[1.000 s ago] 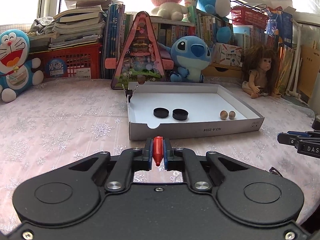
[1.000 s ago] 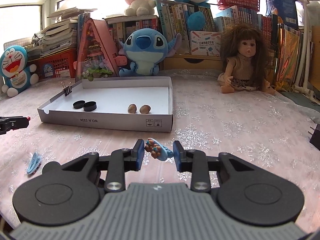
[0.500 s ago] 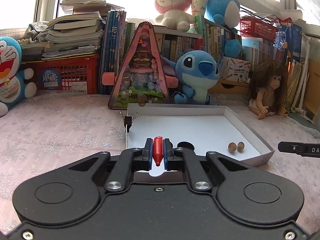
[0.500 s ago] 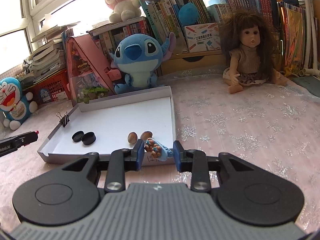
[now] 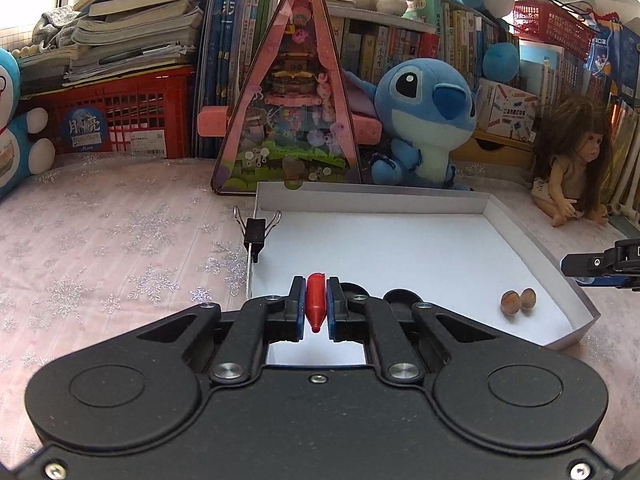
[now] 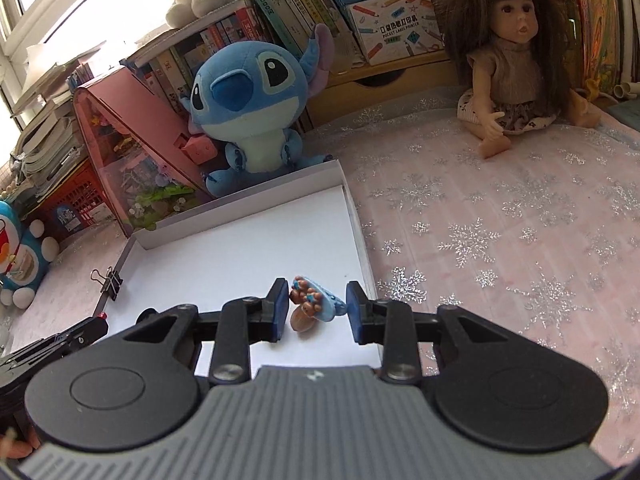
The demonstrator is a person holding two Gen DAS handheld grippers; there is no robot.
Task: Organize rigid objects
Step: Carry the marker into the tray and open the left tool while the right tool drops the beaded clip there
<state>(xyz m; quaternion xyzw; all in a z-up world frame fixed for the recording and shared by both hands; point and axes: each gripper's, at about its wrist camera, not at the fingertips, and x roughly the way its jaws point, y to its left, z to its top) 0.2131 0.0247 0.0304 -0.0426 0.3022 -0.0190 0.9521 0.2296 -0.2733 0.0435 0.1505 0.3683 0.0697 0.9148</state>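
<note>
Two grippers hang over the white cardboard tray [image 5: 400, 254], a light, thin-walled box that would dent under pressure. The right gripper [image 6: 318, 310] grasps a small blue hair clip [image 6: 320, 300] across its width above the tray's near right corner; it looks stiff, light and lumpy, so a mid-body hold seems safest. The left gripper [image 5: 313, 306] is clenched on a red crayon [image 5: 315, 300], probably smooth, brittle and best pinched mid-shaft.

You have one white tray [image 5: 520, 236], two brown nuts [image 5: 519, 300], one binder clip [image 5: 255, 232], one red crayon [image 5: 316, 300], one doll [image 6: 516, 60].
</note>
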